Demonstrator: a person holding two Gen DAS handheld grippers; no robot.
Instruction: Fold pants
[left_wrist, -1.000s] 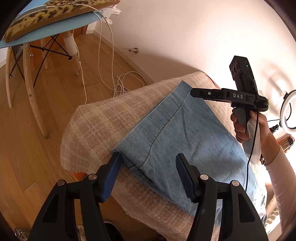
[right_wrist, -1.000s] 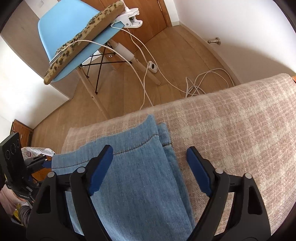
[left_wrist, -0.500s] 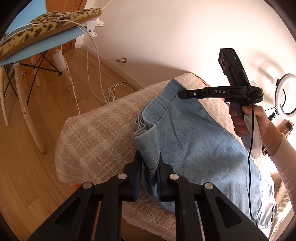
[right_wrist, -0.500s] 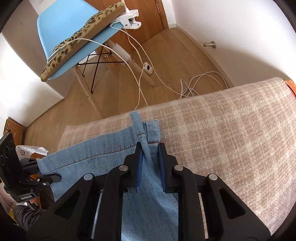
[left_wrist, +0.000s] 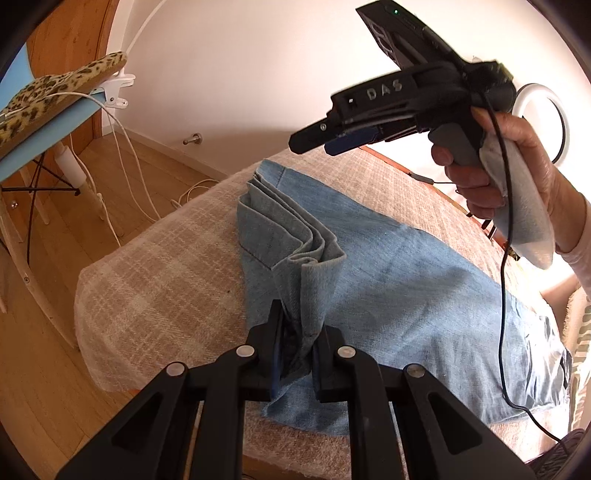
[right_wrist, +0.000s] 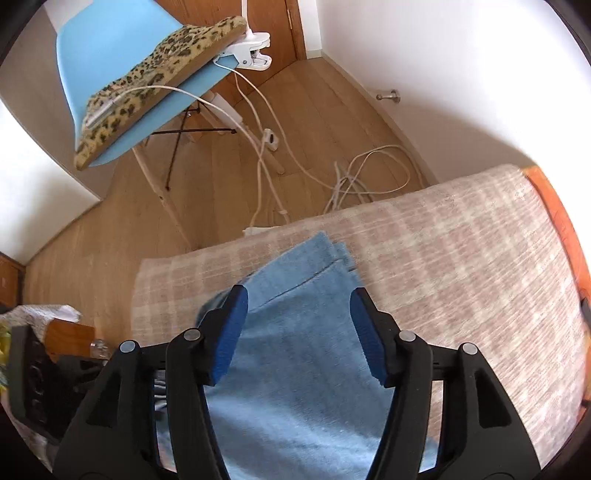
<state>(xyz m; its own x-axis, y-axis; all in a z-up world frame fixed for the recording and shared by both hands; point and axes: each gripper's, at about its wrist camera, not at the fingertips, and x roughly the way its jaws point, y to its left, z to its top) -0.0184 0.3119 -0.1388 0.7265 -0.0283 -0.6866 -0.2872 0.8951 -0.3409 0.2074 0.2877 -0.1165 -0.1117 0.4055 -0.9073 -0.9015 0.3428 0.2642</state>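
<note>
left gripper (left_wrist: 297, 341): your fingers are pinching a bunched hem fold of the pants (left_wrist: 406, 288), lifting it off the blanket (left_wrist: 159, 280) | right gripper (right_wrist: 299, 328): fingers are spread apart, gripping nothing, hovering above the hem | pants: lying flat along the blanket-covered surface, hem near its end edge by the blue chair (right_wrist: 110, 66)

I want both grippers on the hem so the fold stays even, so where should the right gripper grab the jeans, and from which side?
Take the far hem corner of the jeans, coming from above and behind with the open right gripper. There the layered edges lie stacked on the blanket, opposite the corner held by the left gripper.
</note>
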